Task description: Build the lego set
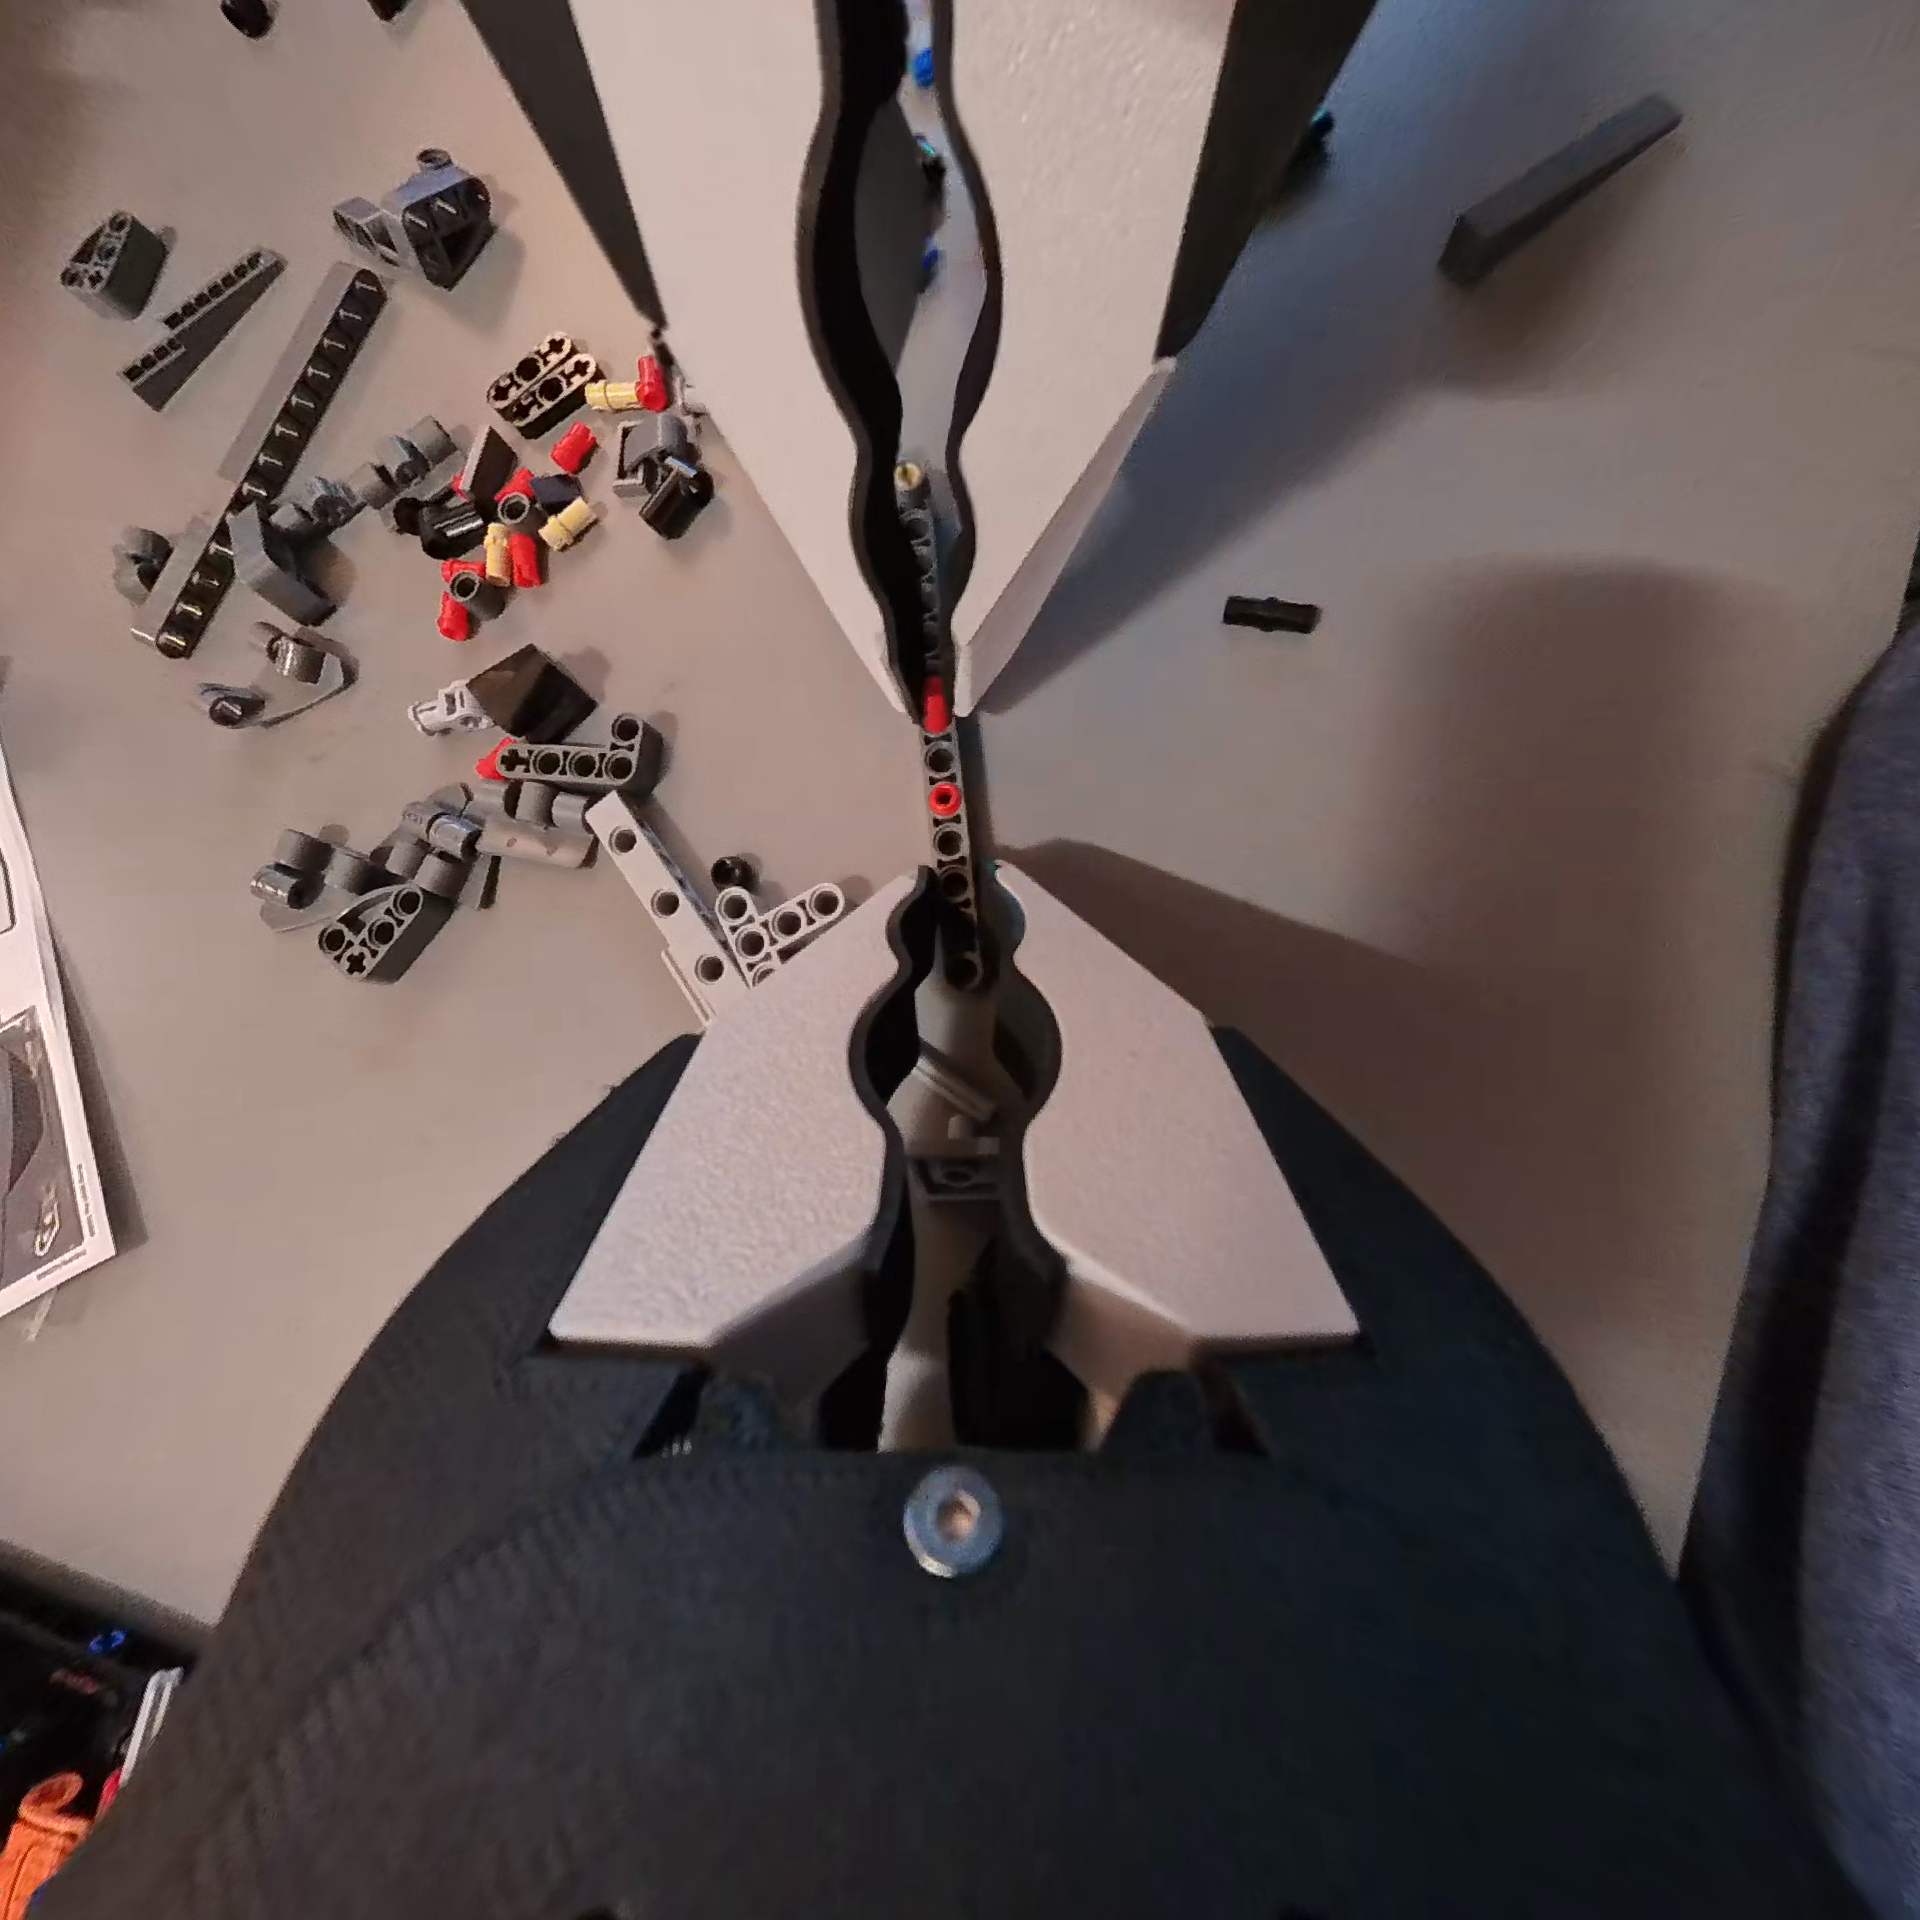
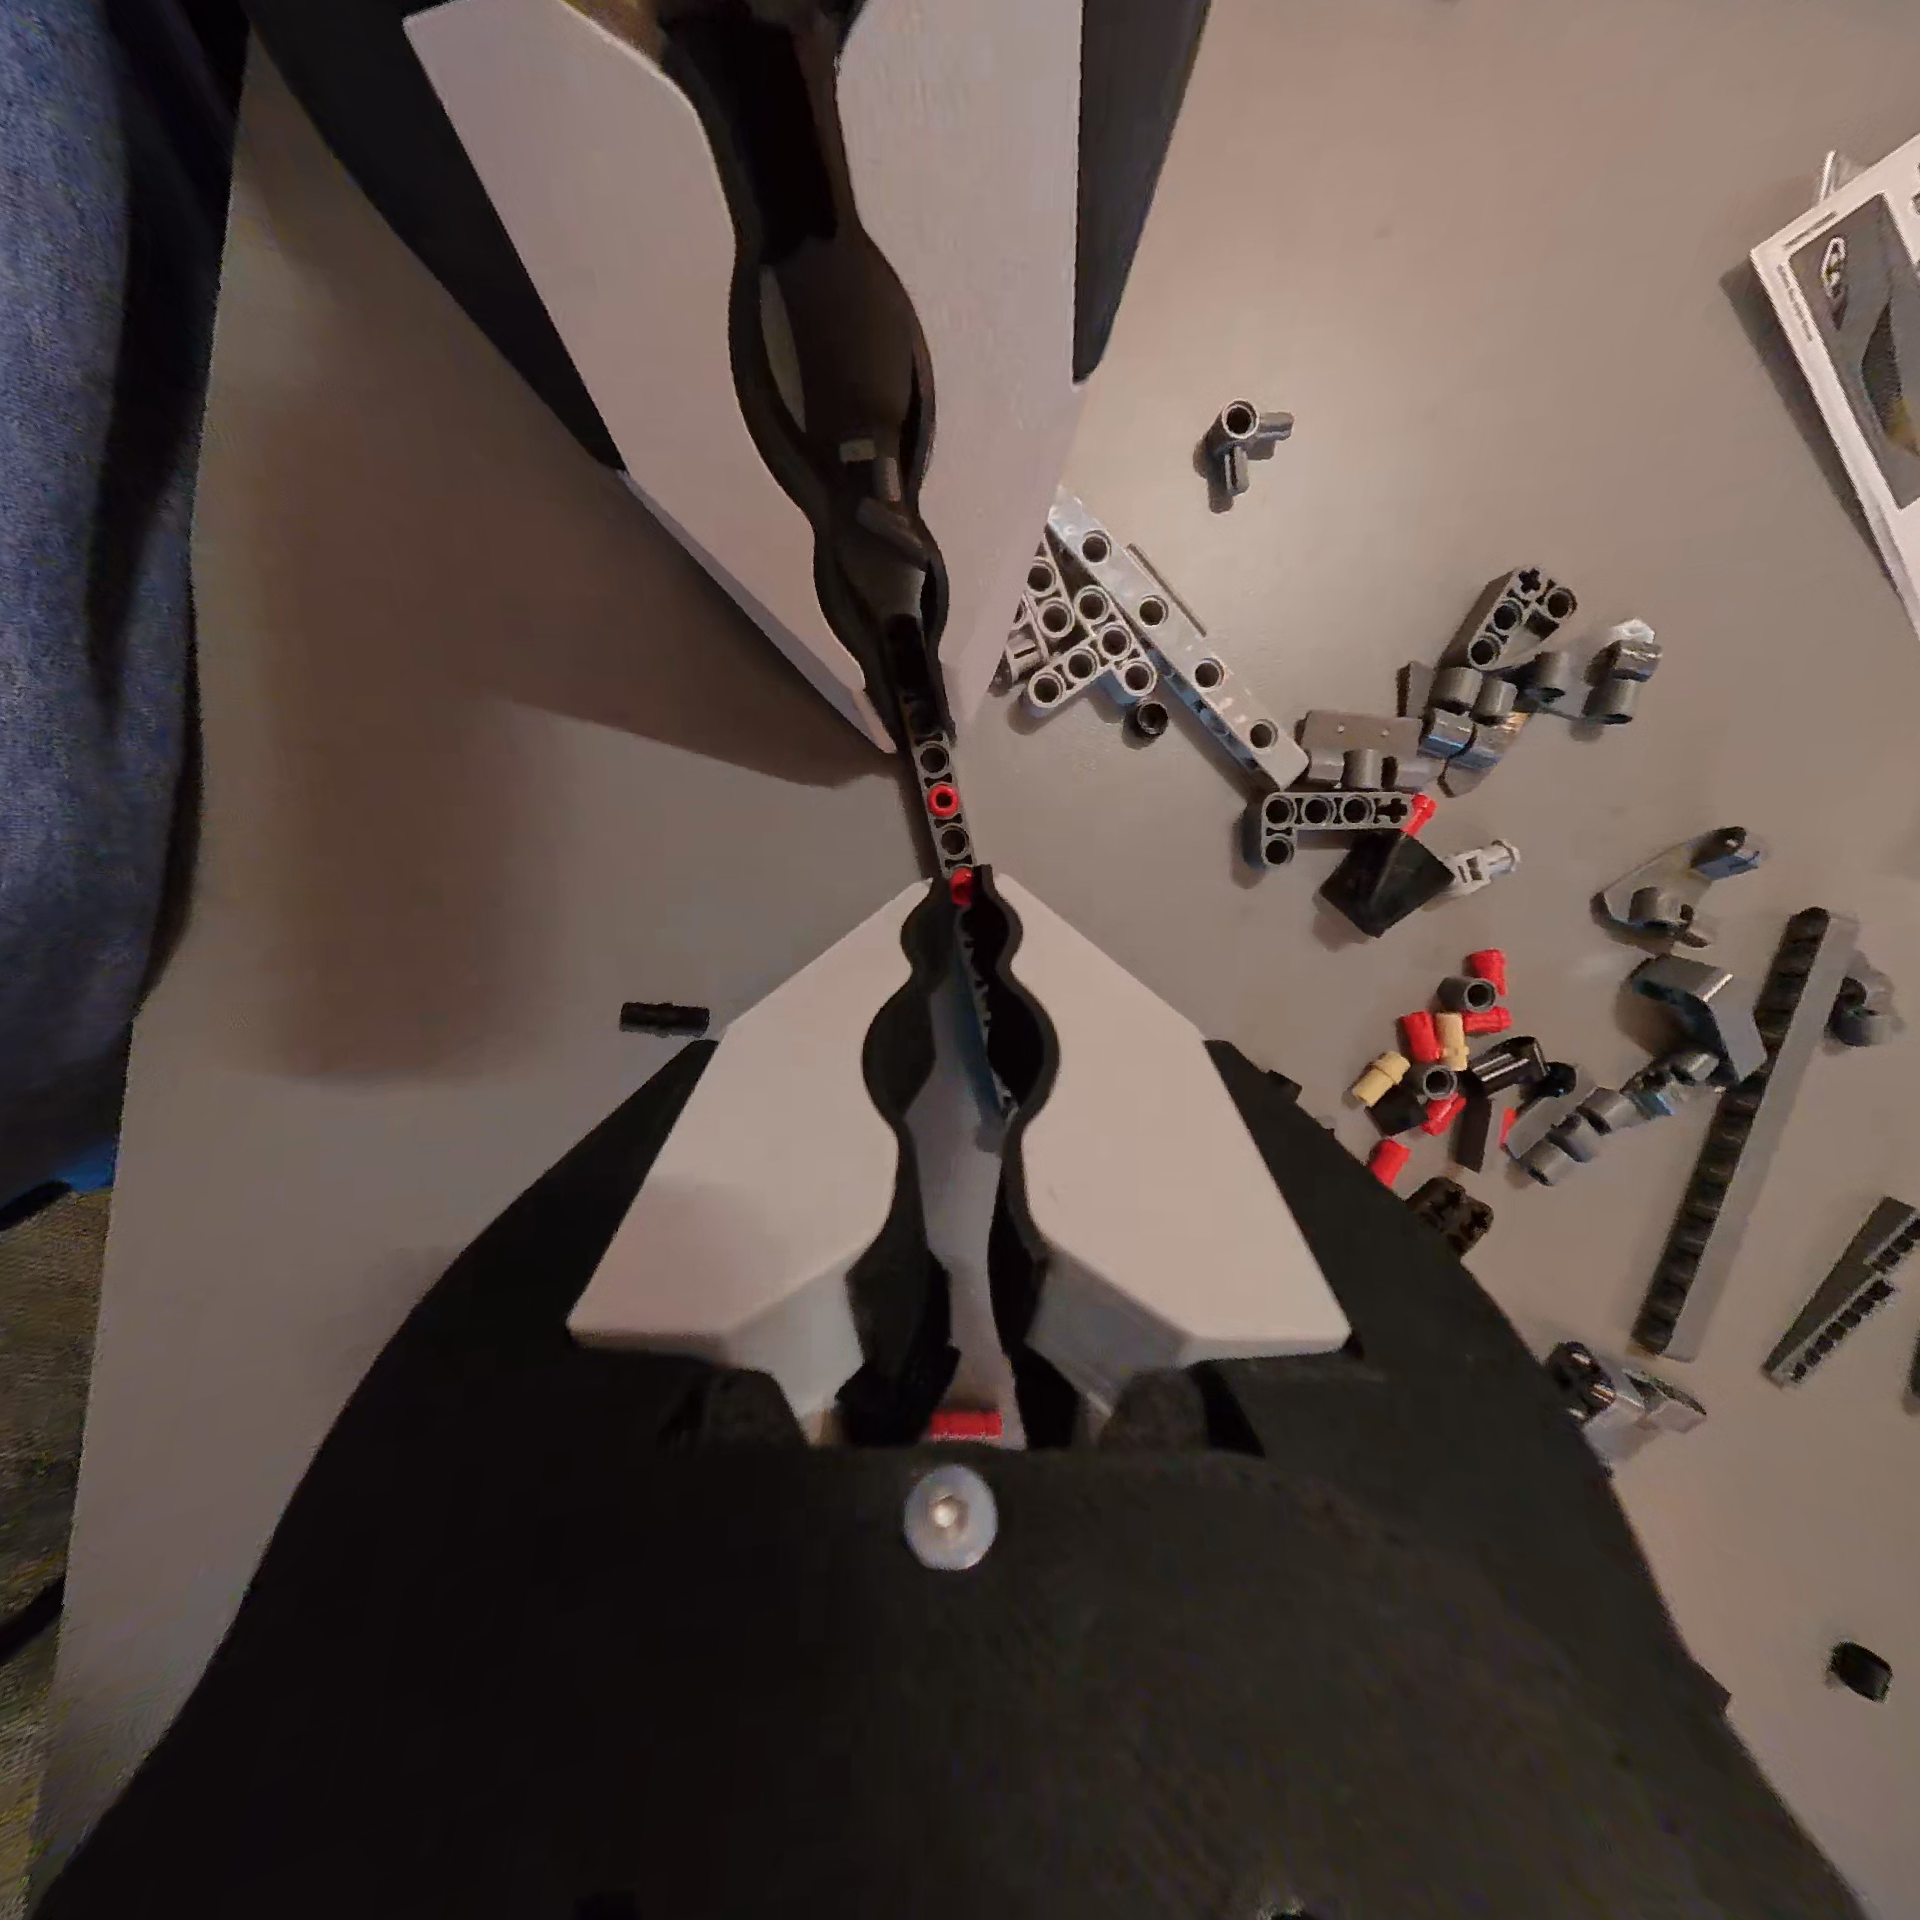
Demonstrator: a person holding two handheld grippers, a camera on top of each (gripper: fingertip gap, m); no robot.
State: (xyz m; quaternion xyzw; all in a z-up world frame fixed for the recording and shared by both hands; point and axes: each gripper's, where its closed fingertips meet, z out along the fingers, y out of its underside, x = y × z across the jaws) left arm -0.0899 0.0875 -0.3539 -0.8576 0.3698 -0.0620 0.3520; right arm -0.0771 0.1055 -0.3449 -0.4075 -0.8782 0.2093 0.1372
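A black holed Lego beam (image 1: 948,831) with a red pin (image 1: 943,798) in one hole spans the gap between my two grippers above the grey table. My left gripper (image 1: 956,888) is shut on its near end, with grey connector parts (image 1: 951,1101) between the pads. My right gripper (image 1: 935,707) comes from the top of the left wrist view and is shut on the far end by a second red pin. In the right wrist view, my right gripper (image 2: 961,894) grips the beam (image 2: 938,774) and the left gripper (image 2: 914,727) faces it from above.
Loose grey, black, red and tan Lego parts (image 1: 499,520) lie on the table (image 1: 1455,831), at the right in the right wrist view (image 2: 1455,1060). Also there: a long grey beam (image 1: 270,447), a lone black pin (image 1: 1270,613), an instruction booklet (image 2: 1849,343), a person's blue clothing (image 1: 1829,1143). Only a small space, under 4 cm, lies between the two pairs of fingers.
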